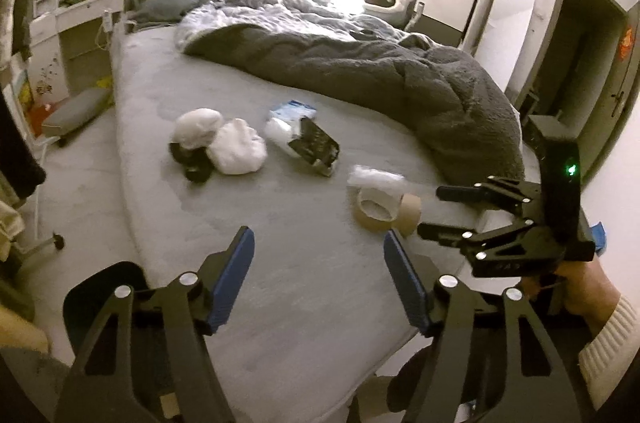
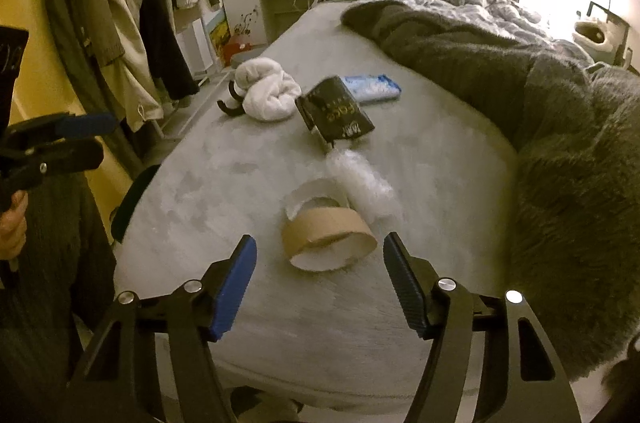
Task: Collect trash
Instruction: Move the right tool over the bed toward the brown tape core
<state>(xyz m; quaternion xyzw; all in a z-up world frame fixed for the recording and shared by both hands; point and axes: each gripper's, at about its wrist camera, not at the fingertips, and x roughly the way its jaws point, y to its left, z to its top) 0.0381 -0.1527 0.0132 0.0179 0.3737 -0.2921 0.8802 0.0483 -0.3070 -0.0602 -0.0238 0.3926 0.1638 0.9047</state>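
Near the foot edge of the bed (image 2: 248, 183), on the bare grey sheet, the trash is lying in a loose line toward the middle. A brown cardboard tape ring (image 2: 326, 237) is sitting closest to the edge, on its side, with a white ring (image 2: 310, 201) touching behind it and a crumpled piece of clear plastic wrap (image 2: 362, 183) just beside them. Farther in, a black snack bag (image 2: 336, 113) is lying half open, next to a blue and white packet (image 2: 372, 87). Some rolled white socks (image 2: 266, 91) are resting near the left edge; I think they are laundry, not trash.

The right gripper (image 2: 320, 281) is pointing down at the cardboard ring, its blue pads spread and not touching anything, the ring just ahead of the gap. It seems the person is lining it up to take this nearest piece first. The left gripper (image 1: 320, 277) is hovering over the same edge, also spread and holding nothing, probably waiting for the next piece. The dark blanket (image 2: 520, 83) is pushed to the right side, so the trash is lying free to reach.
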